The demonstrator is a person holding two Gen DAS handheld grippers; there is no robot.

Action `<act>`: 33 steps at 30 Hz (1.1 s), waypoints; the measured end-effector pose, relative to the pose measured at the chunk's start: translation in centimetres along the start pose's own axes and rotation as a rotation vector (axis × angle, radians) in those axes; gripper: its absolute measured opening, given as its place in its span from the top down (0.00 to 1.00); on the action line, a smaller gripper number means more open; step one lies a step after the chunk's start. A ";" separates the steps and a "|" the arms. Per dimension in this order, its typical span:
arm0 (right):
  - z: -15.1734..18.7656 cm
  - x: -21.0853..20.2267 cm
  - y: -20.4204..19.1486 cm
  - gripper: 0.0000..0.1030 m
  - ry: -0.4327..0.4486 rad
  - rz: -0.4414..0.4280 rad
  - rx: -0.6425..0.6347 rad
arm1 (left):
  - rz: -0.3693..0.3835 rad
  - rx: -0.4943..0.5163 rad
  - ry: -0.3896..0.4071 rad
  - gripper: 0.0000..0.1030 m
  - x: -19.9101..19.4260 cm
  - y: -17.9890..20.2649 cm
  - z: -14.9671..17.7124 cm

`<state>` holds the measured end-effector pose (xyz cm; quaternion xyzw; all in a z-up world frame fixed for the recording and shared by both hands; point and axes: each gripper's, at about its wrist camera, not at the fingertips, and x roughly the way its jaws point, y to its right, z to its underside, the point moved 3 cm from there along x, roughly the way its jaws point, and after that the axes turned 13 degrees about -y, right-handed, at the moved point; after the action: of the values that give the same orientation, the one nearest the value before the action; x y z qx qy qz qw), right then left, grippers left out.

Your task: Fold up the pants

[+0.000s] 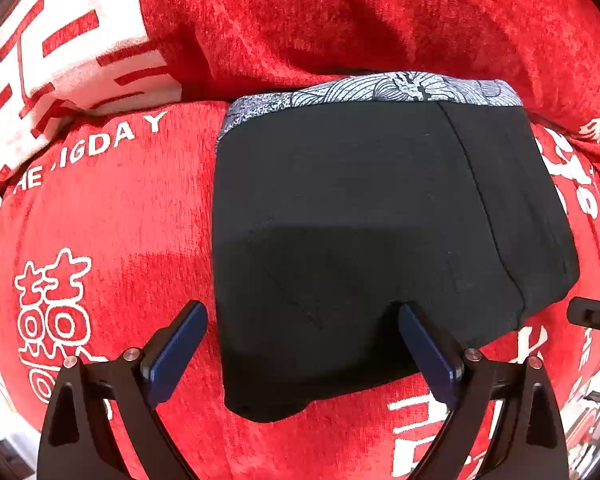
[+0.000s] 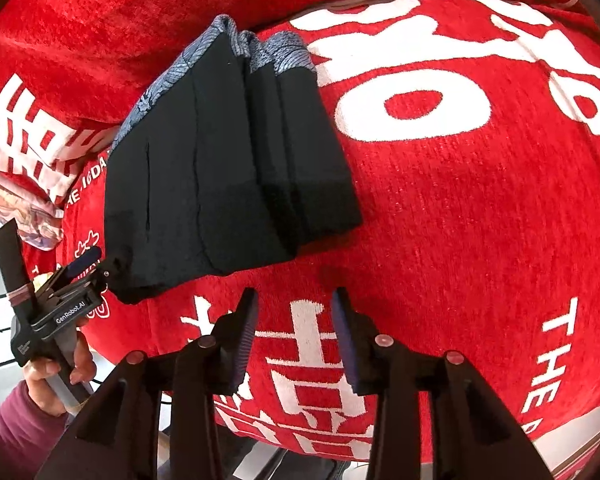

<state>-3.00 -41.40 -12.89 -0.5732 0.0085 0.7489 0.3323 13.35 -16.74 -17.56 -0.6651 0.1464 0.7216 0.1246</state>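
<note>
The black pants [image 1: 360, 220] lie folded into a compact block on the red cloth, their grey patterned waistband [image 1: 380, 88] at the far edge. My left gripper [image 1: 302, 307] points straight down at their near edge and stands wide open. Its left finger is over the red cloth and its right finger over the black fabric, and neither pad presses on anything. In the right wrist view the folded pants [image 2: 220, 160] show stacked layers. My right gripper [image 2: 296, 294] hovers open over bare cloth just in front of them. The left gripper [image 2: 100, 264] sits at the pants' near left corner.
A red cloth with white lettering [image 2: 460, 200] covers the whole surface and bunches up behind the pants. A floral cloth [image 2: 20, 208] lies at the left. A hand in a maroon sleeve [image 2: 52, 376] holds the left gripper. The surface's front edge runs along the bottom.
</note>
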 end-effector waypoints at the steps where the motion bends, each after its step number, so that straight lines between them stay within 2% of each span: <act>1: 0.0 -0.1 0.1 0.57 0.002 -0.001 0.002 | -0.003 0.000 -0.001 0.05 0.0 0.0 0.0; 4: -0.1 -0.5 0.4 0.52 0.014 -0.009 0.007 | -0.027 -0.004 0.000 0.01 0.1 -0.1 -0.1; 13: -0.5 -2.0 0.7 0.36 0.052 -0.068 -0.010 | 0.031 -0.025 -0.043 0.01 0.3 -1.1 -0.7; 18: -1.0 -2.6 0.1 0.23 0.083 -0.089 -0.039 | 0.028 -0.022 -0.056 0.01 0.5 -1.5 -1.0; 25: -1.5 -2.2 -0.7 0.13 0.114 -0.138 -0.036 | 0.047 -0.055 -0.061 0.01 0.4 -3.3 -2.0; 26: -1.6 -2.2 -0.7 0.02 0.115 -0.134 -0.032 | 0.049 -0.057 -0.061 0.01 0.4 -3.5 -2.1; 27: -1.7 -2.1 -0.7 0.00 0.113 -0.127 -0.030 | 0.051 -0.057 -0.061 0.01 0.3 -3.7 -2.1; 33: -2.3 -1.6 0.0 0.00 0.071 -0.116 0.000 | 0.073 -0.065 -0.065 0.01 0.2 -5.3 -2.8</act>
<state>-0.86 -43.10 -12.28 -0.5989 -0.0130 0.7078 0.3745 17.92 -12.92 -18.24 -0.6391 0.1427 0.7514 0.0810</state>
